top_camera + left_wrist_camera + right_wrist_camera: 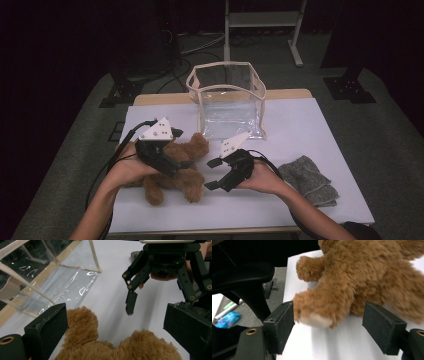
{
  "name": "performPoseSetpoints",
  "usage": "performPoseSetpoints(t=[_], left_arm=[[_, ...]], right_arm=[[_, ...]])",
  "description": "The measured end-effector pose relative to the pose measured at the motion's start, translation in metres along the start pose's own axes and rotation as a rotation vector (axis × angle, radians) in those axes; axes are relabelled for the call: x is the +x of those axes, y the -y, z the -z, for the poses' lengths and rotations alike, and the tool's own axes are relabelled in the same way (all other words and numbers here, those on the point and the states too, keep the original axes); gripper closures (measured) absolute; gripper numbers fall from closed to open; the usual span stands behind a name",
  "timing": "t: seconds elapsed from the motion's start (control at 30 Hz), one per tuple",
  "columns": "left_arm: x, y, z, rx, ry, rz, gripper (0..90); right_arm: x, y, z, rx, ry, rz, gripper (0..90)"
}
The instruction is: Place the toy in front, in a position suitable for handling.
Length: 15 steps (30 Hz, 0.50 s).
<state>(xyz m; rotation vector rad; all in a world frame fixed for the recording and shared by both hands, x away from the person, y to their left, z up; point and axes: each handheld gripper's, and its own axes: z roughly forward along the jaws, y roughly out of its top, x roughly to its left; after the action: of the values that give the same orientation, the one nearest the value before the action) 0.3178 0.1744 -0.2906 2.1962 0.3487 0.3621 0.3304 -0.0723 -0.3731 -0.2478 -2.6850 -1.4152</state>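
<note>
We see the teddy bear (172, 172) lying on the bench (310, 135). Our left claw (186, 162) sits spread over its body, and our right claw (211, 174) is spread beside its leg.

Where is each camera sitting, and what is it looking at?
High view: sits above the person's side of the table, looking forward and down at the teddy bear, clear bag and grey cloth; both forearms, the left gripper and the right gripper show.
Left gripper view: rides the left gripper, looking over the bear's head toward the bag; its own open jaws show.
Right gripper view: rides the right gripper, facing the bear's paw between its open jaws.
All three views share the bear.
</note>
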Motion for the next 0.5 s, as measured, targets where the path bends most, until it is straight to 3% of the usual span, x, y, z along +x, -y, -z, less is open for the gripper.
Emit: performPoseSetpoints(t=[0.23,0.5], left_arm=[[0.007,0.008,0.008,0.003,-0.02,0.013,4.5],[0.017,0.022,0.013,0.019,-0.038,0.044,4.5]], right_arm=[[-0.006,-0.01,-0.025,0.019,-0.041,-0.02,25.8],[-0.004,-0.003,-0.048,0.074,-0.058,-0.028,33.2]])
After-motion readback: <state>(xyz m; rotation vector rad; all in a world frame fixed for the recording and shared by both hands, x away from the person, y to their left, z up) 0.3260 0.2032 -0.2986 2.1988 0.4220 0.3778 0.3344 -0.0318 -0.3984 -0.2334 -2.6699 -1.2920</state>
